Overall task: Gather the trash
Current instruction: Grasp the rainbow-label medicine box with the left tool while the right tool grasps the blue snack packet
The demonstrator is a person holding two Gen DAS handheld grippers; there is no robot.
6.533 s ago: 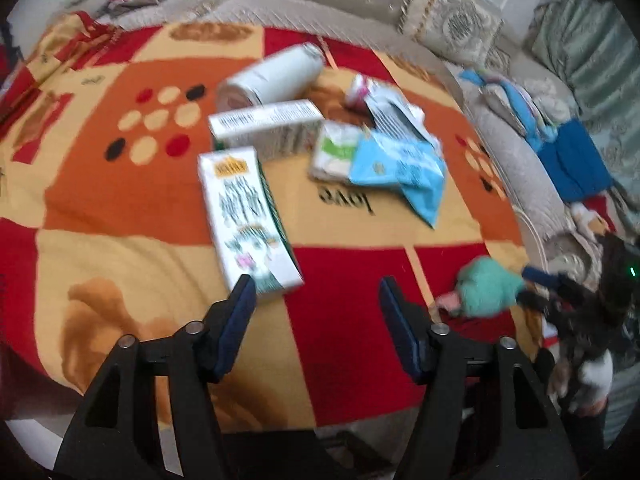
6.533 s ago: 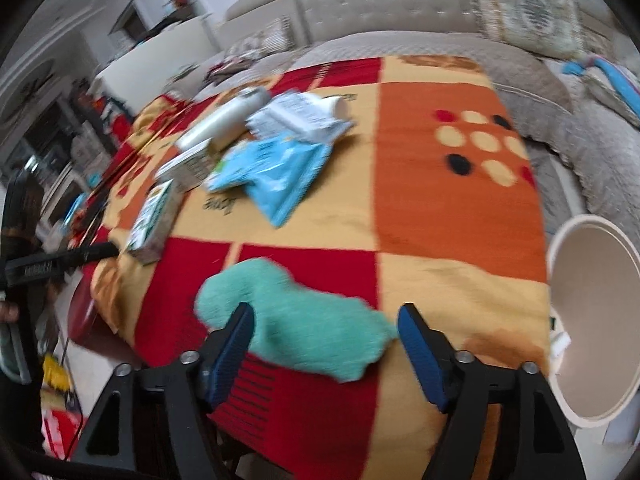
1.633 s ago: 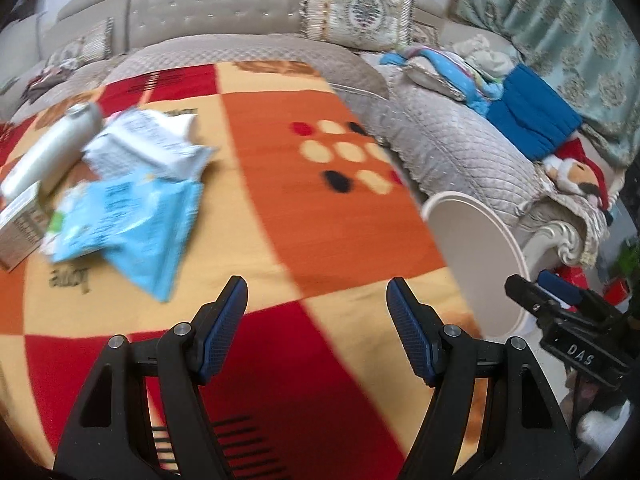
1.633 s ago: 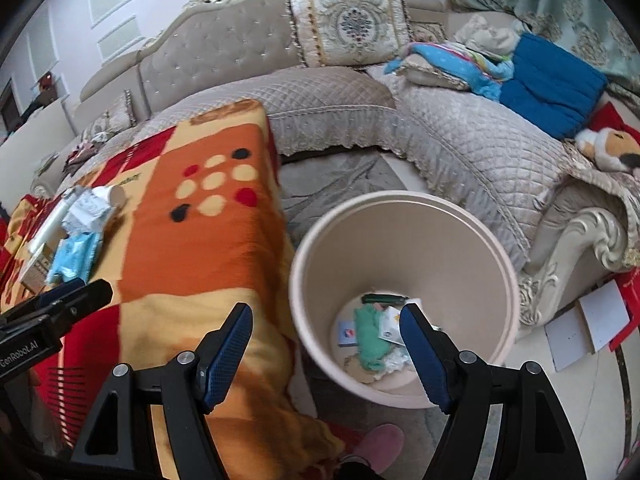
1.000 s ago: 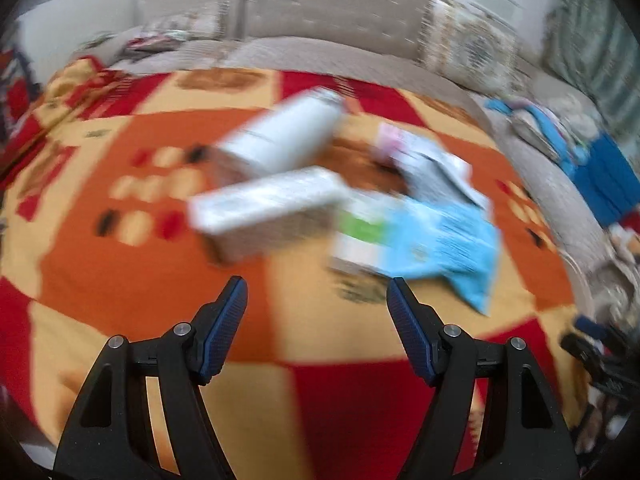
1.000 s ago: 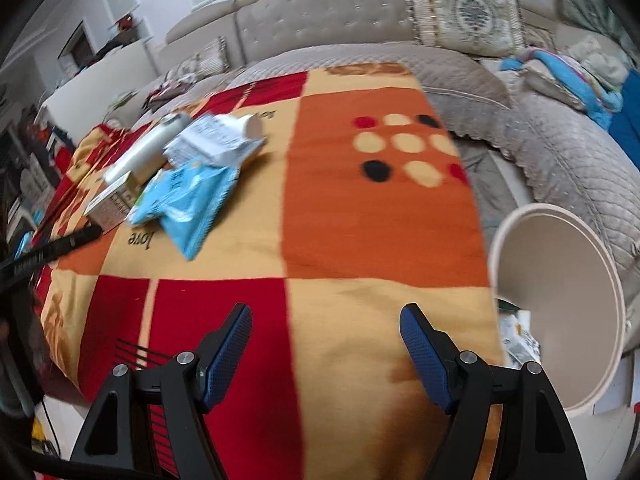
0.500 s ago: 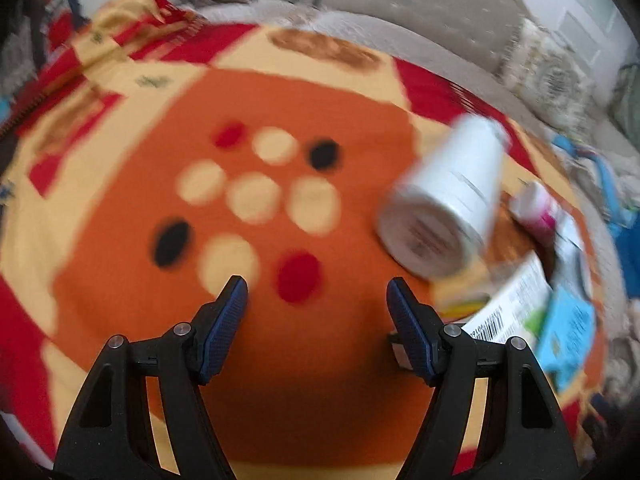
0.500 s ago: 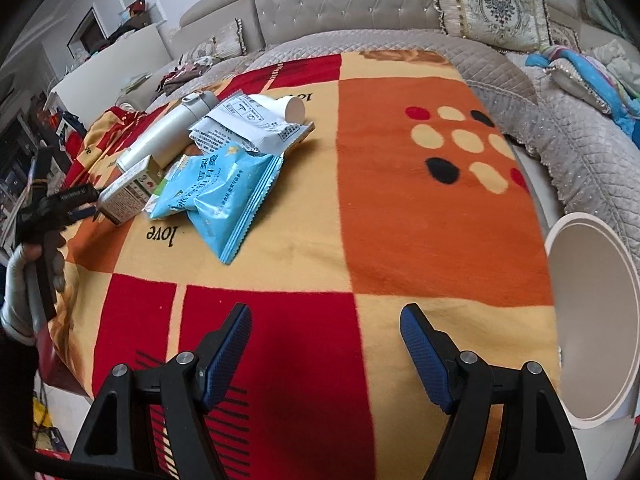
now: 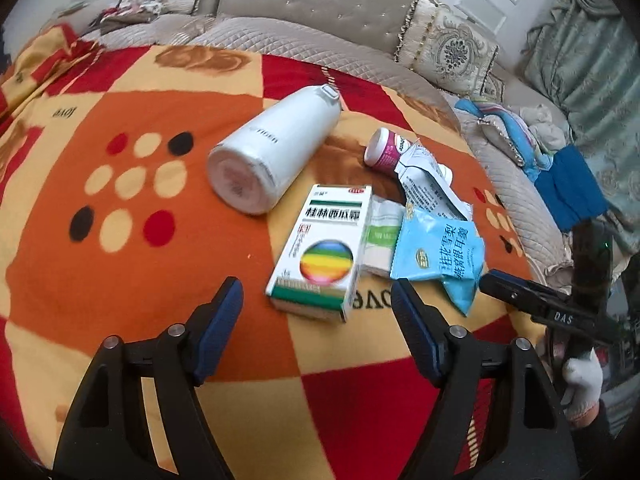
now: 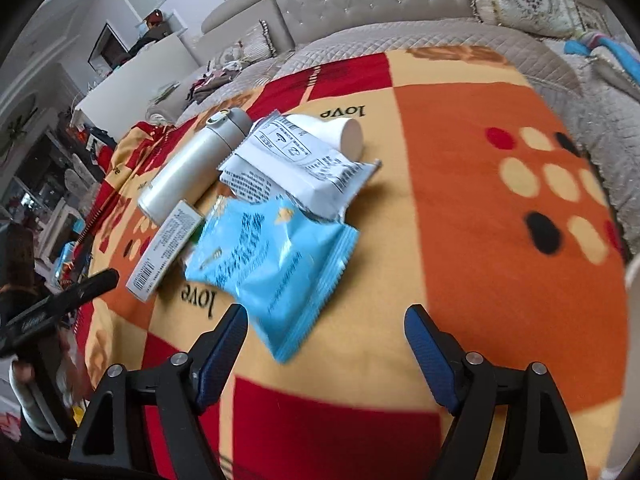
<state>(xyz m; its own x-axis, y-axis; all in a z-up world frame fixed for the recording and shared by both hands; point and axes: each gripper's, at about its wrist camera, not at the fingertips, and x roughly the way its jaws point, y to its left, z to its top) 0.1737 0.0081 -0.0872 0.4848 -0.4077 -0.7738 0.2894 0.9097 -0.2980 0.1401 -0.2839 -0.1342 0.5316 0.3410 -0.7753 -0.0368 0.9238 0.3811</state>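
Trash lies in a cluster on the patterned blanket (image 9: 132, 276). A white and green medicine box (image 9: 324, 252) sits just ahead of my left gripper (image 9: 316, 320), whose jaws are opening with nothing between them. Beside the box lie a white flask (image 9: 276, 152), a pink-lidded small bottle (image 9: 382, 148), a printed white wrapper (image 9: 430, 184) and a light blue snack bag (image 9: 440, 256). My right gripper (image 10: 326, 342) hovers at the near corner of the light blue snack bag (image 10: 276, 264), its jaws opening and empty. Behind it lie the white wrapper (image 10: 296, 164), the flask (image 10: 192, 168) and the box (image 10: 164, 252).
The blanket (image 10: 500, 272) covers a low table ringed by a grey quilted sofa (image 9: 304, 4) with cushions (image 9: 448, 44) and clothes (image 9: 560, 168). The rim of the cream bin (image 10: 632, 276) shows at the right edge. A gloved hand (image 9: 582, 380) holds the other gripper at the right.
The left view has swung from the dotted orange patch to the trash cluster, with the medicine box now ahead. The right gripper has come closer to the blue bag. Both jaws stand slightly wider.
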